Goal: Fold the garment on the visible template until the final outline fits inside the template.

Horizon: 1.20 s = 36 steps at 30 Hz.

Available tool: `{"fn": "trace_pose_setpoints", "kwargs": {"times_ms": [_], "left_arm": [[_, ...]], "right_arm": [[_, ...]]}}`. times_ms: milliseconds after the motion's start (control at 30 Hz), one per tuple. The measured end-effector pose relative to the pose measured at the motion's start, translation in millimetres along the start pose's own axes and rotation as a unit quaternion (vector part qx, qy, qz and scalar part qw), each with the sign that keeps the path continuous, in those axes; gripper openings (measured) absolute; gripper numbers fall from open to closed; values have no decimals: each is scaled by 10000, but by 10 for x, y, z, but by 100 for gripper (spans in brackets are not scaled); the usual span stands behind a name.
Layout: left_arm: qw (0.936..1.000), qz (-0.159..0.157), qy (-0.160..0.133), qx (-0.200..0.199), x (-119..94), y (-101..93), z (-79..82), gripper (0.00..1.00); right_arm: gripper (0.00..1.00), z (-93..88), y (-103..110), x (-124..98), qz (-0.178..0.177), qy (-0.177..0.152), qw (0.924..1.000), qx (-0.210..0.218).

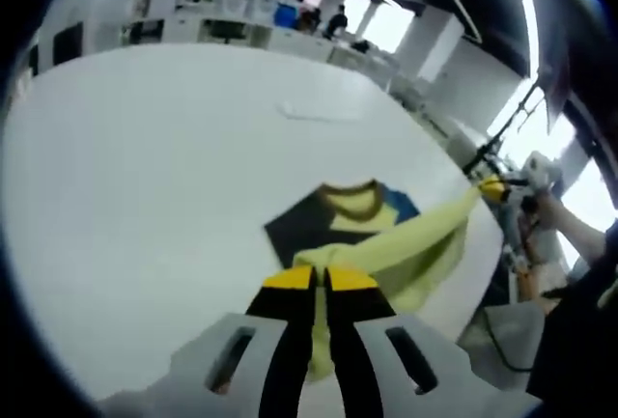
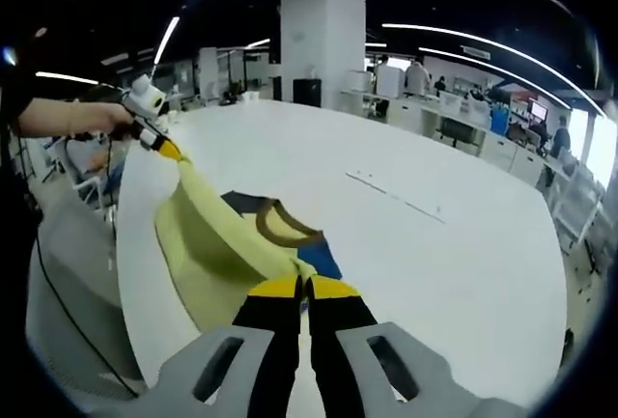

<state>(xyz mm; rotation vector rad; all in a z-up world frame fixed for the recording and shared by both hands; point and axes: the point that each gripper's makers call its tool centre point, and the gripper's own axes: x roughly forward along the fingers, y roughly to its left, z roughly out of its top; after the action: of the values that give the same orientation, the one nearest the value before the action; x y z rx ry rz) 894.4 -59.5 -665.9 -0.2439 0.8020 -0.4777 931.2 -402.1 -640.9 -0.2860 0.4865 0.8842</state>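
A broad white glossy bench (image 2: 435,244) fills the middle of an open office. A square white pillar (image 2: 323,41) stands at 12 o'clock in the right gripper view, long ceiling strip lights (image 2: 463,37) run overhead, and bright windows (image 1: 386,27) glow at 1 o'clock in the left gripper view.

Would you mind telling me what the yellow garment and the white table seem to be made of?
The pale yellow garment with a dark collar looks like soft knit fabric, matte: it sags and creases between the two closed grippers, the left and the right. The white table looks like smooth laminate or painted board with a faint sheen, though I cannot be sure.
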Motion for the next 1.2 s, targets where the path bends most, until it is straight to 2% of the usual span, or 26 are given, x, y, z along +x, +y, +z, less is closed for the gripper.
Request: {"fn": "trace_pose_setpoints", "kwargs": {"times_ms": [500, 1200], "left_arm": [[9998, -32, 155, -107, 230, 171, 53, 0], [9983, 11, 461, -365, 592, 402, 11, 0]], "right_arm": [[2, -50, -202, 271, 90, 113, 9998, 117], [2, -328, -424, 726, 87, 425, 9971, 619]]}}
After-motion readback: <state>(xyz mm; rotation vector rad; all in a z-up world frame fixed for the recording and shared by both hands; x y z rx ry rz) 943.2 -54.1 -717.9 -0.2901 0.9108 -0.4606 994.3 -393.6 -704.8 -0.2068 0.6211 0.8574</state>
